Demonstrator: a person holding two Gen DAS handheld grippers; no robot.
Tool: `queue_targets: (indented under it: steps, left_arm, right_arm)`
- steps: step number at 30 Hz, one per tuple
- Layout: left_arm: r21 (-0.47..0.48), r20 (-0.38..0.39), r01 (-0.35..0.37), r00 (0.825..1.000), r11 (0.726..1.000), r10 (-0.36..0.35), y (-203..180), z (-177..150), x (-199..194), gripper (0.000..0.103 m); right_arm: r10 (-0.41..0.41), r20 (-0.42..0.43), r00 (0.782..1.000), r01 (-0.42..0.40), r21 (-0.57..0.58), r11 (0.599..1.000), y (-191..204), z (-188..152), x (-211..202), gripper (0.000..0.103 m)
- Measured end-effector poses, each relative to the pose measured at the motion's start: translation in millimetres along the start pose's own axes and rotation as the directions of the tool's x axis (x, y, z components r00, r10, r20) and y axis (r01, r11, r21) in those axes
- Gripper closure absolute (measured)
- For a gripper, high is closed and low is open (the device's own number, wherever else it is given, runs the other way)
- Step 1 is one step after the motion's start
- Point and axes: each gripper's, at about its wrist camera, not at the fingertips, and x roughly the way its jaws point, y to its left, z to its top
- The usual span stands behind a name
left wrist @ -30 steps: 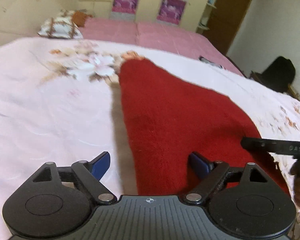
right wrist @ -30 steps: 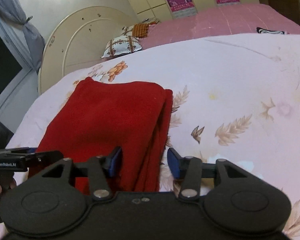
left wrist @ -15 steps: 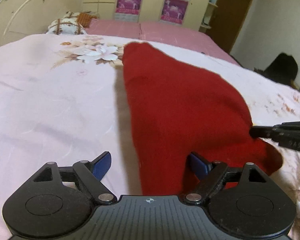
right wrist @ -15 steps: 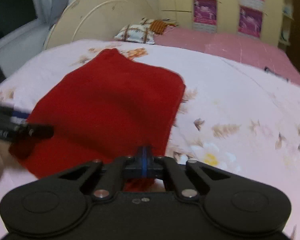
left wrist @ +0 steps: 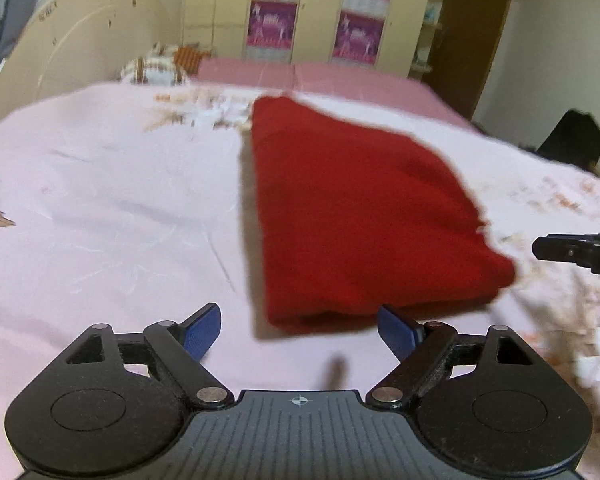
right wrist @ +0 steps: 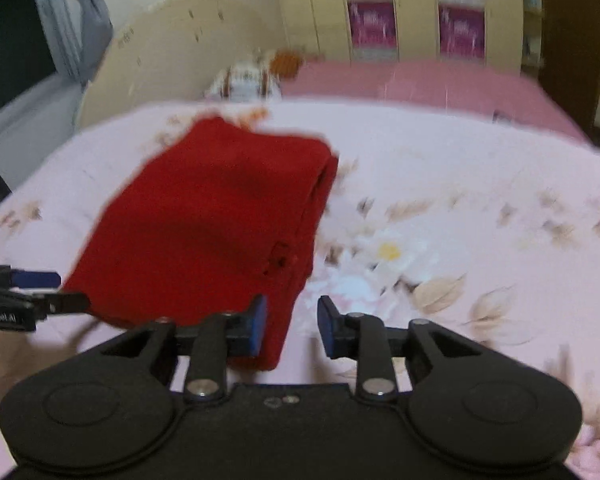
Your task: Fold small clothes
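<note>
Lying folded on the floral bedspread (left wrist: 100, 208), red garment (left wrist: 360, 216); left fingers (left wrist: 204, 330) spread, right fingers (right wrist: 256, 328) opening, empty.

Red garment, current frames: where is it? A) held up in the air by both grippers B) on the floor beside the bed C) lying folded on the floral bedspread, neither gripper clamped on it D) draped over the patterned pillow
C: the red garment lies folded flat on the floral bedspread; the left gripper is wide open and the right gripper is opening, its pads off the cloth.
</note>
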Motion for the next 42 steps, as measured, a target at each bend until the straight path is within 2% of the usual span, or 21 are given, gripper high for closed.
queue_targets:
  steps: [1, 2, 3, 4, 7, 12, 17, 21, 30, 42]
  left_arm:
    - [0.003, 0.016, 0.007, 1.000, 1.000, -0.007, -6.0, -3.4, -12.9, 0.017]
    - [0.004, 0.035, 0.006, 0.999, 1.000, -0.006, -12.8, -7.6, -27.1, 0.005]
    - [0.003, 0.058, -0.004, 0.998, 1.000, 0.004, -19.9, -12.3, -41.4, 0.000]
    - [0.005, 0.084, -0.011, 0.996, 1.000, 0.010, -25.6, -16.6, -53.0, 0.000]
    - [0.017, 0.112, -0.014, 0.994, 1.000, 0.012, -39.8, -30.2, -82.4, 0.000]
    - [0.011, 0.137, -0.010, 0.991, 1.000, 0.008, -52.1, -45.9, -125.0, 0.000]
    - [0.034, 0.186, 0.006, 0.982, 0.999, -0.012, -66.2, -58.0, -164.1, 0.000]
    - [0.060, 0.203, 0.006, 0.979, 0.998, -0.018, -76.3, -64.9, -185.4, 0.000]
    - [0.049, 0.220, 0.004, 0.975, 0.999, -0.015, -78.2, -75.6, -211.9, 0.000]
    - [0.052, 0.257, 0.002, 0.966, 0.999, -0.015, -80.2, -73.5, -223.4, 0.000]
  right_arm:
    - [0.000, 0.022, 1.000, 0.000, 0.004, 1.000, 0.1, -3.9, -13.0, 0.056]
    - [0.005, 0.051, 0.999, -0.005, 0.017, 1.000, -3.7, -5.7, -28.1, 0.039]
    - [0.009, 0.073, 0.997, -0.011, 0.028, 1.000, -3.5, -11.3, -42.4, 0.030]
    - [0.002, 0.092, 0.996, -0.006, 0.037, 0.999, -2.0, -17.8, -57.9, 0.020]
    - [-0.018, 0.089, 0.996, 0.013, 0.054, 0.998, 3.3, -37.6, -88.0, 0.013]
    - [-0.053, 0.074, 0.996, 0.046, 0.096, 0.994, 11.2, -68.4, -120.0, 0.013]
    - [-0.098, 0.115, 0.989, 0.089, 0.082, 0.993, 30.2, -81.1, -148.2, 0.012]
    - [-0.102, 0.162, 0.981, 0.092, 0.070, 0.993, 42.9, -85.8, -171.5, 0.011]
    - [-0.113, 0.209, 0.971, 0.104, 0.055, 0.993, 57.9, -88.4, -197.0, 0.010]
    - [-0.109, 0.231, 0.967, 0.106, 0.027, 0.994, 72.2, -86.4, -202.4, 0.009]
